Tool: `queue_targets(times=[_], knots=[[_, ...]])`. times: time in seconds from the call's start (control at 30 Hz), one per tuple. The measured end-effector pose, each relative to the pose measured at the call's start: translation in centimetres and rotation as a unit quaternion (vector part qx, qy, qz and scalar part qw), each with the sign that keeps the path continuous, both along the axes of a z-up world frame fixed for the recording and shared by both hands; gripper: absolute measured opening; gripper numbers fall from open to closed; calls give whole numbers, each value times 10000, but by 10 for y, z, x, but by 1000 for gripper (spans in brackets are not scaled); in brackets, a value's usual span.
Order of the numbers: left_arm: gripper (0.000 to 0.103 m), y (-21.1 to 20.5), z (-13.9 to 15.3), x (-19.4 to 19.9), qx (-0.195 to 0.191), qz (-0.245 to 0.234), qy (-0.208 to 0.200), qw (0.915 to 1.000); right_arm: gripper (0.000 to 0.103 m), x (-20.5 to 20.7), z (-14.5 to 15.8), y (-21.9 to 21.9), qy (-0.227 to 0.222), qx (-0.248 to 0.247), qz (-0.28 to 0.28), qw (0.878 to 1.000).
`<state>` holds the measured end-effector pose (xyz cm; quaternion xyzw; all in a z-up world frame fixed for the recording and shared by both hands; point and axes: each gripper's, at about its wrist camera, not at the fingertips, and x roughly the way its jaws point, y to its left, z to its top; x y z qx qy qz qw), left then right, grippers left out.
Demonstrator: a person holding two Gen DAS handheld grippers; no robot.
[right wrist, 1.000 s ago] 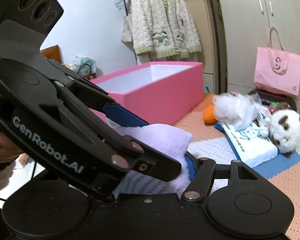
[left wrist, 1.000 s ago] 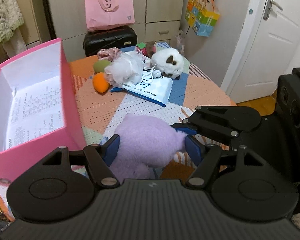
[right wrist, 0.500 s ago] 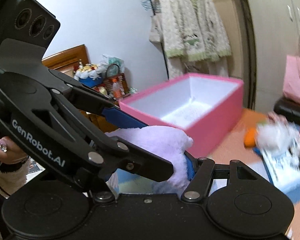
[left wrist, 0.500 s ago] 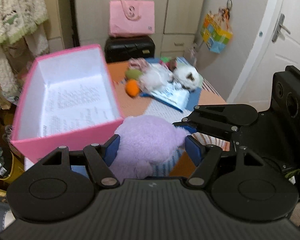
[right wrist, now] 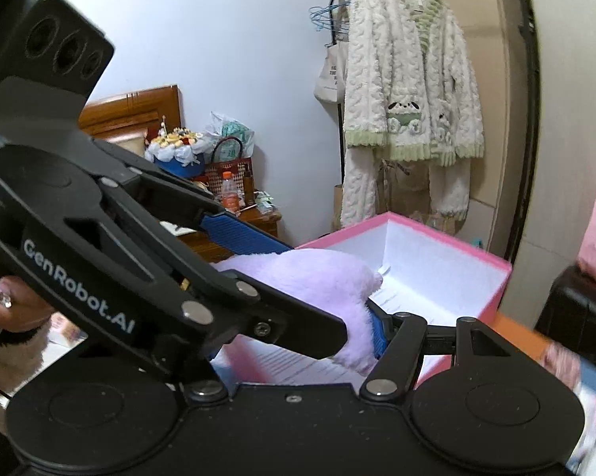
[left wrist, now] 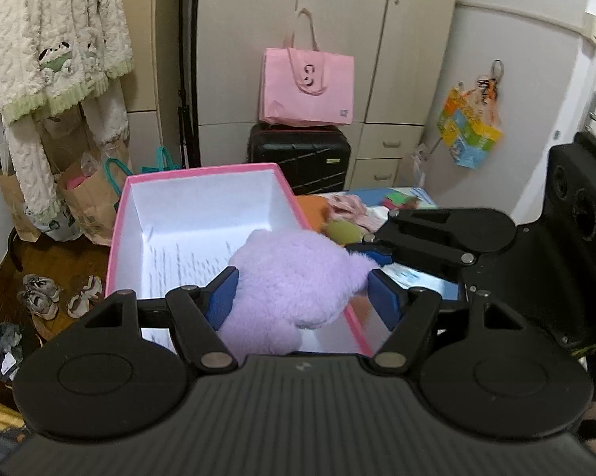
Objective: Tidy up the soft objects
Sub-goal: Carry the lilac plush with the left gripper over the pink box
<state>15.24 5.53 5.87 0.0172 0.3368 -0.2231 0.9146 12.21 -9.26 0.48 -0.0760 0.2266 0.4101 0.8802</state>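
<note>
A pink fabric tote bag [left wrist: 309,86] sat on a black hard-shell suitcase [left wrist: 300,158] before beige wardrobe doors [left wrist: 337,20]. A cream knitted cardigan with green trim [right wrist: 411,91] hung on a rack, above brown paper bags [left wrist: 89,194].

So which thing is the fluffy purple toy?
Find the big pink box with white insides. Just above its near end hangs the purple plush toy, squeezed between blue-padded tongs. It is the only lilac, furry thing; the toys behind it are green and pinkish.
</note>
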Motion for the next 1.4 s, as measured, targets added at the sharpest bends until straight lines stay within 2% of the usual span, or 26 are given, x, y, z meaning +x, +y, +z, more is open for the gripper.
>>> queue_targets(times=[0.1, 0.27, 0.47, 0.63, 0.9, 1.03, 1.23, 1.4], knots=[[70, 7, -11, 34, -99, 18, 111, 9999, 70, 28, -4, 12, -295, -416, 123, 9986], [70, 19, -30, 89, -224, 107, 448, 9987, 70, 79, -12, 25, -162, -701, 265, 9971], [66, 27, -62, 142, -277, 188, 1059, 9938, 70, 125, -31, 45, -359, -1625, 800, 9828], [60, 33, -86, 173, -334, 328, 1597, 9861, 70, 155, -45, 58, -54, -2126, 1017, 9718], [57, 35, -105, 193, -275, 625, 1855, 9803, 69, 162, -53, 82, -118, -2871, 1275, 9493], [57, 35, -107, 197, -241, 724, 1841, 9799, 70, 167, -54, 90, -47, -3246, 1198, 9382], [59, 32, -93, 185, -208, 645, 1493, 9865, 76, 167, -56, 80, 93, -3344, 745, 9394], [59, 28, -86, 176, -273, 436, 1534, 9868, 75, 161, -50, 65, 263, -3063, 342, 9510]])
